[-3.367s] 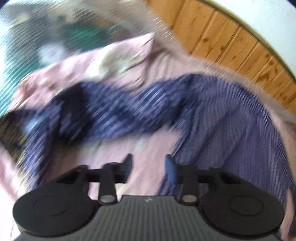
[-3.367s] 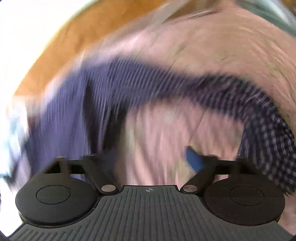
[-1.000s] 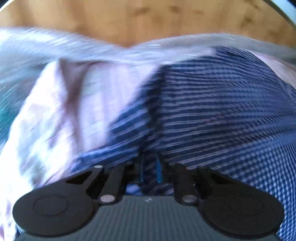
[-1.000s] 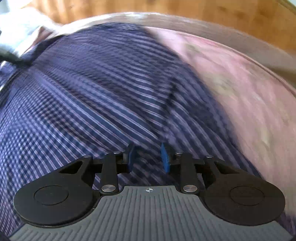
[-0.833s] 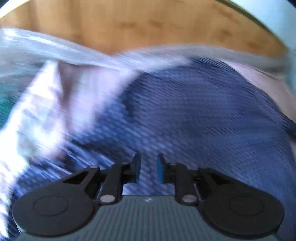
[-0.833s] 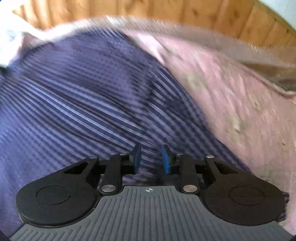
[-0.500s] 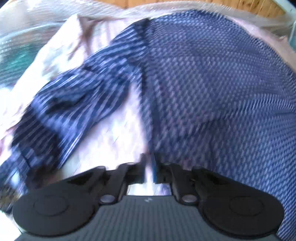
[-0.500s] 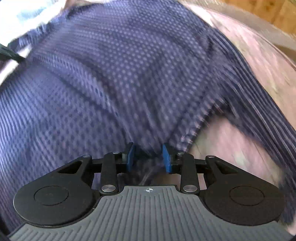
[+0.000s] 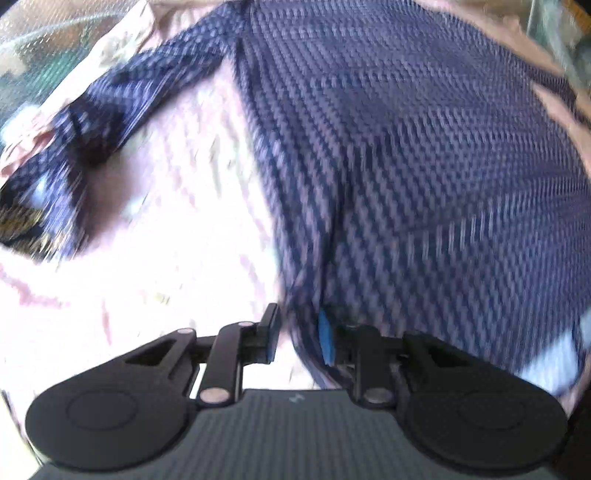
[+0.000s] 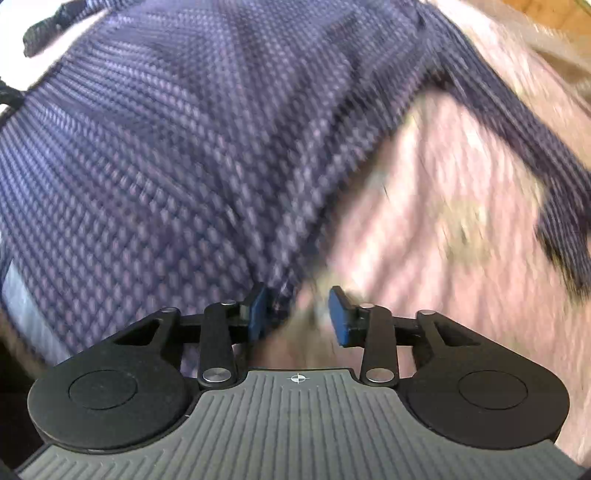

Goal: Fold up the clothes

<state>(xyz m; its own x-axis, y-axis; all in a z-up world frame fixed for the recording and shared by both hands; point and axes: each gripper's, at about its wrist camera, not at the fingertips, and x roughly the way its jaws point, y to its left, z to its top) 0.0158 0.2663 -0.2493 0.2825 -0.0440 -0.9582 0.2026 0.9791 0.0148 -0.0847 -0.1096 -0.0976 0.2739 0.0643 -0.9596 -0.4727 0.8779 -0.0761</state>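
Blue checked shirt [image 9: 424, 147] edge between both opening claws, left claw [image 9: 297, 334], right claw [image 10: 297, 314].

A pale pink bedsheet [image 9: 177, 229] with faint, blurred floral marks spreads under everything, washed out white in the glare on the left wrist view and rosier on the right wrist view [image 10: 461, 229]. Up in the far left corner sits a blurry green and white patterned cloth [image 9: 40, 70]. A sliver of orange wooden boards [image 10: 546, 14] peeks in top right.
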